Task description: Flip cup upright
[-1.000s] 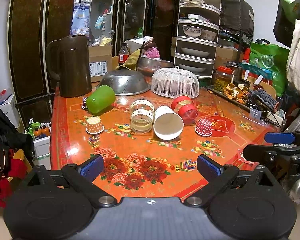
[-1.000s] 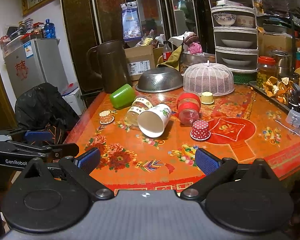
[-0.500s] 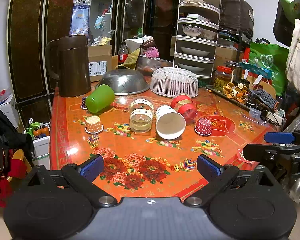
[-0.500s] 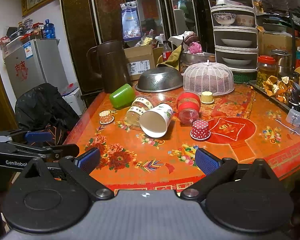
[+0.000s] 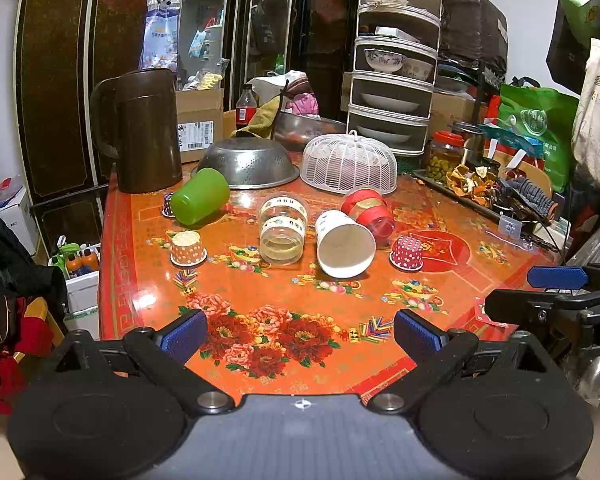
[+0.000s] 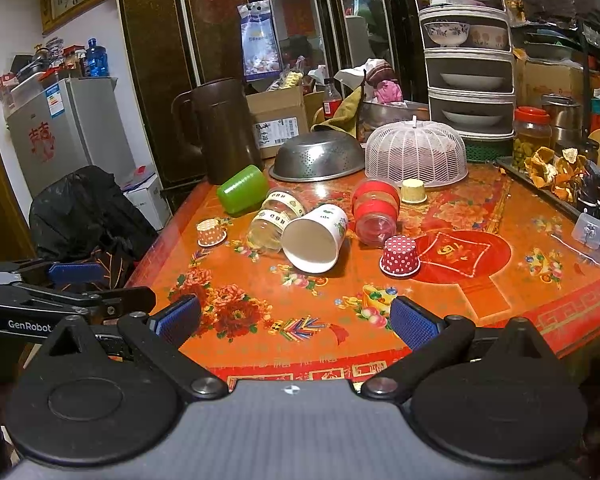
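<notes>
Both tongs wide apart above table edge.

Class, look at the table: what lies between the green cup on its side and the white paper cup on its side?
A clear jar with banded labels, also lying on its side, between the green cup and white paper cup; both views show it.

**Black handheld grippers with blue pads**

The left gripper has a matte grey-black body with two round black discs, angular black linkage arms and silver pivot screws. Its fingers end in ribbed blue pads. A small white crosshair mark sits at the body's centre edge. The right gripper is built the same. White "GenRobot" lettering marks the left gripper's side, seen from the right wrist.
</notes>
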Available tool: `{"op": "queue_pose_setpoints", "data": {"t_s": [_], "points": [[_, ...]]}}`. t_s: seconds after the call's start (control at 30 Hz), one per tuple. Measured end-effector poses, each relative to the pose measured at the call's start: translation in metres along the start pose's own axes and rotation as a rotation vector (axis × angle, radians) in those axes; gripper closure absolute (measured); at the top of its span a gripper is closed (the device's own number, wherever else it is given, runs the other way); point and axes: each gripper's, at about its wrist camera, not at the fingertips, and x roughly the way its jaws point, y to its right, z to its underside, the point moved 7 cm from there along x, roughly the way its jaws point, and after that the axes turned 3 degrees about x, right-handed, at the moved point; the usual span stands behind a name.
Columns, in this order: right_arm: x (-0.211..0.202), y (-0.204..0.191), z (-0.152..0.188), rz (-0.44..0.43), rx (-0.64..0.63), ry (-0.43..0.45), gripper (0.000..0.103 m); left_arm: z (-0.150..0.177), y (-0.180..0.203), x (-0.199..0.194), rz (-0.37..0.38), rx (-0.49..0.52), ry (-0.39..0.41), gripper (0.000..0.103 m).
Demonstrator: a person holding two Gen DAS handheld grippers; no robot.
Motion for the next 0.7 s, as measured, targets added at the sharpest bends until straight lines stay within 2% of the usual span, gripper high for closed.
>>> {"op": "queue_pose_setpoints", "data": {"t_s": [0.7], "points": [[0.0012,0.0024,0.0025,-0.002,0.012,-0.004,0.001,0.0025,0.0024,0.0029,0.006,-0.007,-0.011,0.002]]}}
